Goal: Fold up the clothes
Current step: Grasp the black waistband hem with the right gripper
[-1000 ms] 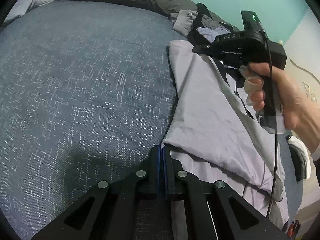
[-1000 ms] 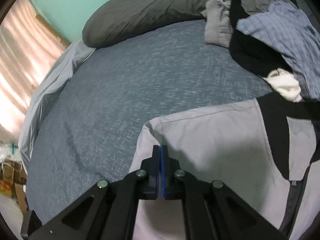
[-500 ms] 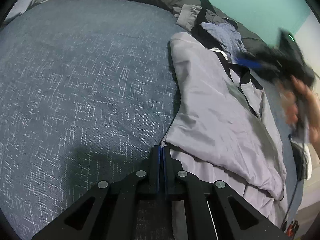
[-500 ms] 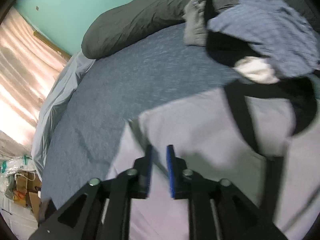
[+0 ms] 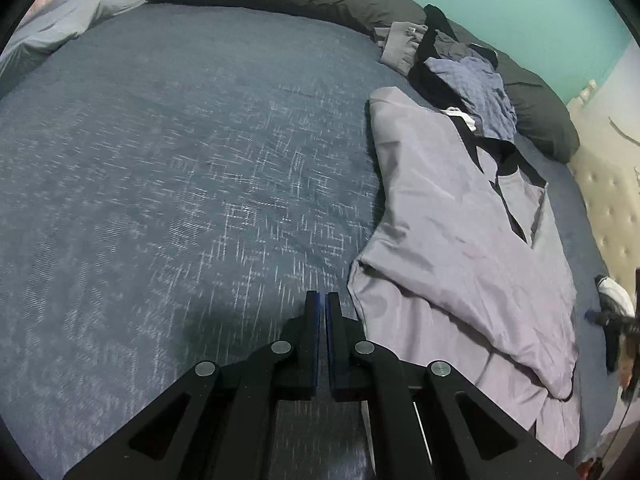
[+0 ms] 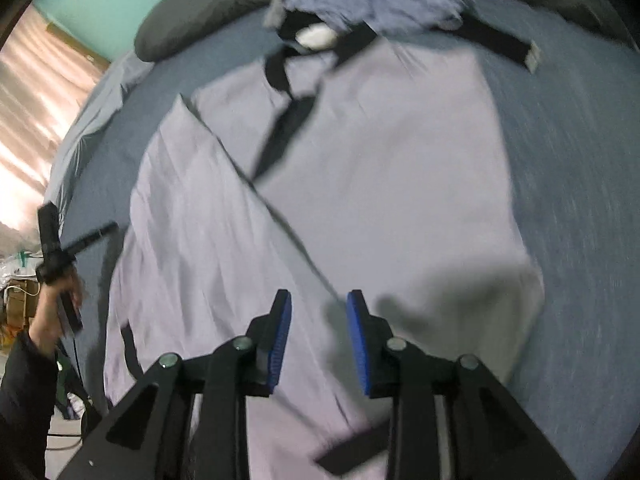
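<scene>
Your right gripper point(image 6: 318, 336) gapes empty over the lilac garment point(image 6: 360, 184); left gripper point(image 5: 322, 320) pinched, empty; the flap at nine o'clock could slide undone

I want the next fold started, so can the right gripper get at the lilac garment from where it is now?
Probably yes. The right gripper is open and held right over the lilac garment, which lies spread on the bed with nothing in between. The view is blurred, so the height above the cloth is unclear.
</scene>
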Demonstrator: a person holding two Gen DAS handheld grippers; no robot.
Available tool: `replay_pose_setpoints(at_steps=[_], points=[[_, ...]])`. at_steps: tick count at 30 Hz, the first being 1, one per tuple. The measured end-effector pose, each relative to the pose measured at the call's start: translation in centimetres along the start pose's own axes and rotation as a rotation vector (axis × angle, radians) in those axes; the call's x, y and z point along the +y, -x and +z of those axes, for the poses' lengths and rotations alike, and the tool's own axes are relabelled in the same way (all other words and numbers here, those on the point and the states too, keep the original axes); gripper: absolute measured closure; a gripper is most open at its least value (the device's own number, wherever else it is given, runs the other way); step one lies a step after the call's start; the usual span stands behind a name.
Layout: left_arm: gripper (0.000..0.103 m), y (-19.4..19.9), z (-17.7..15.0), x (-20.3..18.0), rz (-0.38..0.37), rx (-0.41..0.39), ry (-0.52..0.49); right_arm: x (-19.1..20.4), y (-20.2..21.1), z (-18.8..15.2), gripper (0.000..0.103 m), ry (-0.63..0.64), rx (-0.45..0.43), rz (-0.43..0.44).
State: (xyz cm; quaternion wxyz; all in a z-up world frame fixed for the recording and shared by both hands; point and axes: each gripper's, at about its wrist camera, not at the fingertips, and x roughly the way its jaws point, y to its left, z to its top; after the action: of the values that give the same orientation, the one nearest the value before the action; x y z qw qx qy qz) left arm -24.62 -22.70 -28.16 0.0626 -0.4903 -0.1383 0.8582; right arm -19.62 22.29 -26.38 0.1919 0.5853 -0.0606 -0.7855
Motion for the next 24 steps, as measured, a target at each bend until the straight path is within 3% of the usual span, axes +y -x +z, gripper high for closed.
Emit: replay_pose_setpoints(at_steps=[5,9,15,21,24], points=[[0.100,2.0,-0.9,-1.3,0.001,-0.001,-0.017,-2.7,0.4,-4.9,0.068,-0.034,0.048,-0.041],[0.100,3.4,-1.9,-2.1,0.002,0.003,-0.046,-3.8,0.1,-6.8,0.068,-0.064,0.039,-0.012],[0.100,5.0,-2.5,-2.4,0.007,-0.006,-0.060,-3.1,-0.6,-8.2,0.068,-0.007,0.032,0.009],[0.100,5.6,-2.6,-2.4,0.015,-0.008,-0.069,-3.0,0.2,-9.0,0.090,-0.007,0.042,0.035],[0.100,5.6,-2.8,-2.4,0.013,-0.005,-0.068,-2.9,0.7,-9.4,0.093,-0.007,0.047,0.048]])
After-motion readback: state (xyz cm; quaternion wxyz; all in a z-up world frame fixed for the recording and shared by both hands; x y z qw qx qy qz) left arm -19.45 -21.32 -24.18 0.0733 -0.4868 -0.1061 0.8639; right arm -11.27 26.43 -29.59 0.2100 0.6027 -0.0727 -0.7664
